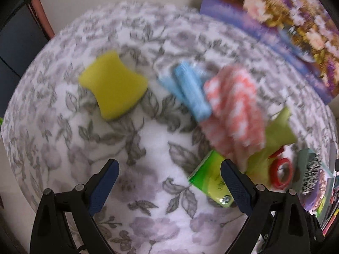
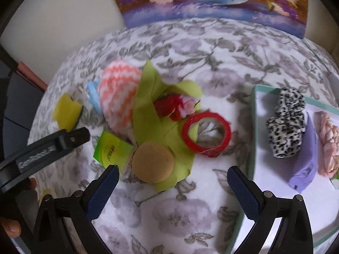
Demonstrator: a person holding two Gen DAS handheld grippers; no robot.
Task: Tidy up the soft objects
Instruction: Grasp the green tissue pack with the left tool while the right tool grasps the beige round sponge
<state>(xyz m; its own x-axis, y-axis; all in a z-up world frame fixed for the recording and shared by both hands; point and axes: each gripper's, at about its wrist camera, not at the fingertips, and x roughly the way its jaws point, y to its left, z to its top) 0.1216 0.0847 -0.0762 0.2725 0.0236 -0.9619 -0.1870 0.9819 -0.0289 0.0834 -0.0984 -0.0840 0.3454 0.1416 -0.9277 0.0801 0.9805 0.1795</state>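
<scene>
Soft things lie on a flowered blanket (image 1: 148, 139). A yellow sponge (image 1: 113, 84), a blue cloth roll (image 1: 190, 89) and a pink-and-white knitted piece (image 1: 235, 112) lie ahead of my open, empty left gripper (image 1: 169, 170). My right gripper (image 2: 172, 176) is open and empty over a round tan pad (image 2: 152, 162) on green cloth (image 2: 148, 105). Red yarn (image 2: 169, 105) lies on that cloth. The teal-rimmed tray (image 2: 255, 127) at right holds a leopard-print piece (image 2: 286, 122), a lilac piece (image 2: 307, 160) and a pink knitted piece (image 2: 329, 144).
A red ring (image 2: 206, 134) lies between the green cloth and the tray. A green packet (image 1: 209, 177) lies by my left gripper's right finger (image 1: 235, 182). A flower painting (image 2: 211, 0) leans on the wall behind. The left gripper's body (image 2: 42, 150) shows at the left.
</scene>
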